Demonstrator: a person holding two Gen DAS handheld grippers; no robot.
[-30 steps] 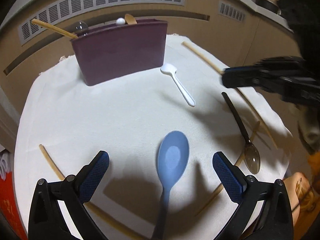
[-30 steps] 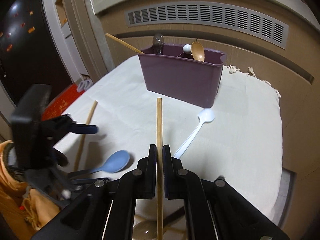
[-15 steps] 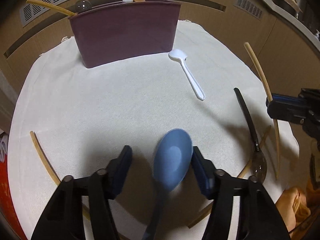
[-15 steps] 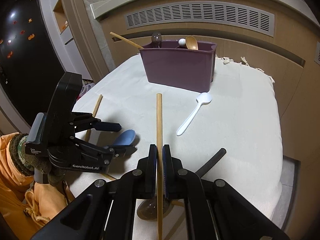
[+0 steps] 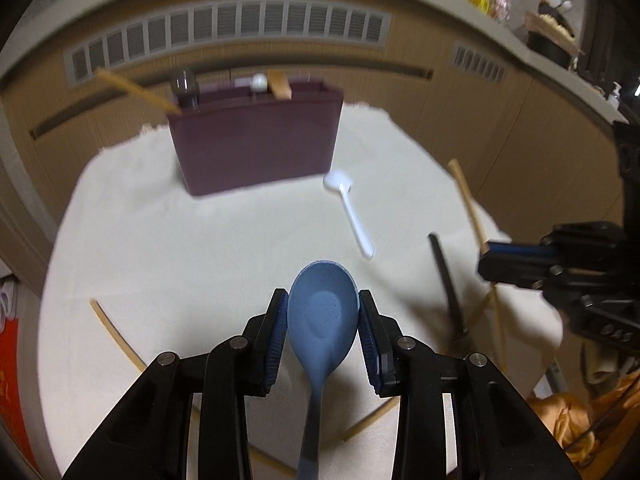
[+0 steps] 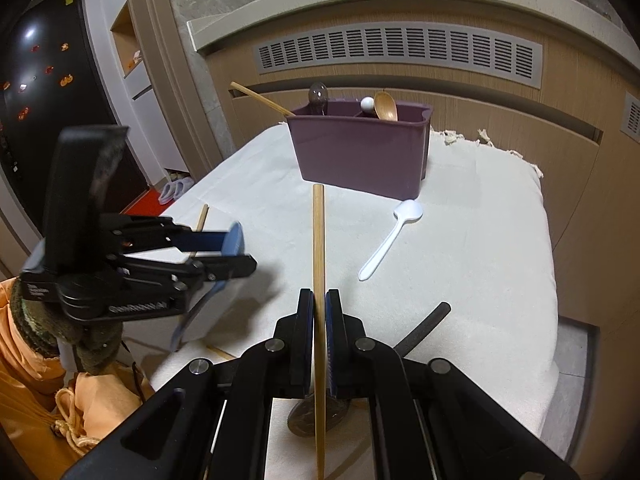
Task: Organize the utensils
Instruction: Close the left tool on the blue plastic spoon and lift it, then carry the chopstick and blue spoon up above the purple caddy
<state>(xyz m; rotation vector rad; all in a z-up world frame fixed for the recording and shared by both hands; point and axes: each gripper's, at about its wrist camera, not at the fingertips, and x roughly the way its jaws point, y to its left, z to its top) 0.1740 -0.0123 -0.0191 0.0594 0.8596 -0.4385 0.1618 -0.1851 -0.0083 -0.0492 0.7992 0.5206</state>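
Your cloth point(image 6: 480, 240) carries the purple caddy point(image 6: 360, 156) at the back; its compartments are mostly hidden, with only four utensil tops poking out. Your left gripper point(image 5: 323, 330) is clamped on the blue spoon point(image 5: 322, 316), lifted off the cloth. Its side label is too blurry to read properly. Your right gripper point(image 6: 319, 340) pinches one chopstick point(image 6: 318, 248), and the dark spoon point(image 6: 424, 328) is half hidden underneath. One white spoon point(image 6: 390, 240) lies loose.
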